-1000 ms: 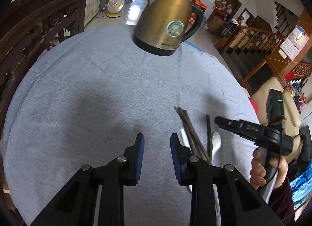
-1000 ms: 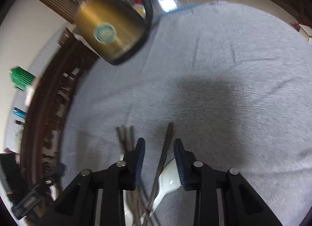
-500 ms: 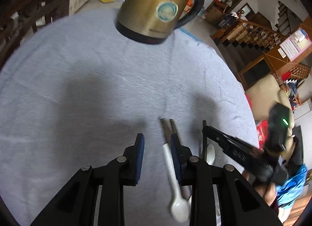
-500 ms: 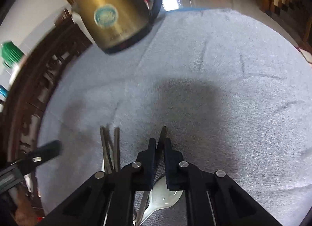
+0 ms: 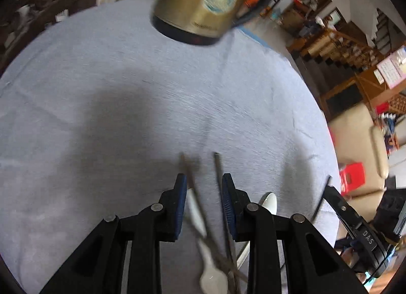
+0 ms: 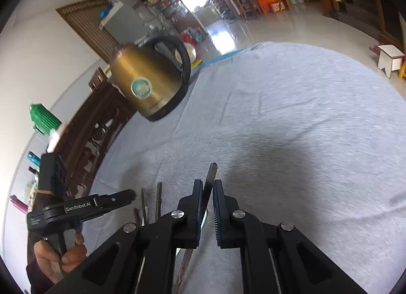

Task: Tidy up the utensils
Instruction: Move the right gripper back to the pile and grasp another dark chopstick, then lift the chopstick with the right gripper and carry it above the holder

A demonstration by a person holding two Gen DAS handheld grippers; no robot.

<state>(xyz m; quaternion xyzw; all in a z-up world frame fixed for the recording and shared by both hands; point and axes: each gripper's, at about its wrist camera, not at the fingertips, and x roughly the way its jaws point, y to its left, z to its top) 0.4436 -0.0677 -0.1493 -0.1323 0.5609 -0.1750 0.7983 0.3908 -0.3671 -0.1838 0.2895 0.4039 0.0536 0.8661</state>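
Observation:
Dark chopsticks (image 5: 218, 182) and a white spoon (image 5: 196, 211) lie on the grey tablecloth (image 5: 101, 116) between the fingers of my open left gripper (image 5: 204, 184). A second white spoon (image 5: 269, 201) lies just right of it. My right gripper (image 6: 208, 190) is shut on one dark chopstick (image 6: 211, 174) and holds it lifted above the cloth. Other chopsticks (image 6: 158, 201) lie to its left. The right gripper shows at the right edge of the left wrist view (image 5: 327, 187), the left gripper at the left of the right wrist view (image 6: 127, 195).
A gold electric kettle (image 5: 203, 2) stands at the far side of the table, also in the right wrist view (image 6: 147, 85). A dark carved wooden chair back (image 6: 94, 131) stands along the table's left side. A beige sofa (image 5: 360, 141) is beyond the right edge.
My right gripper closed on one chopstick and raised it off the table. My left gripper moved right and forward so the chopsticks and spoon now lie between its fingers.

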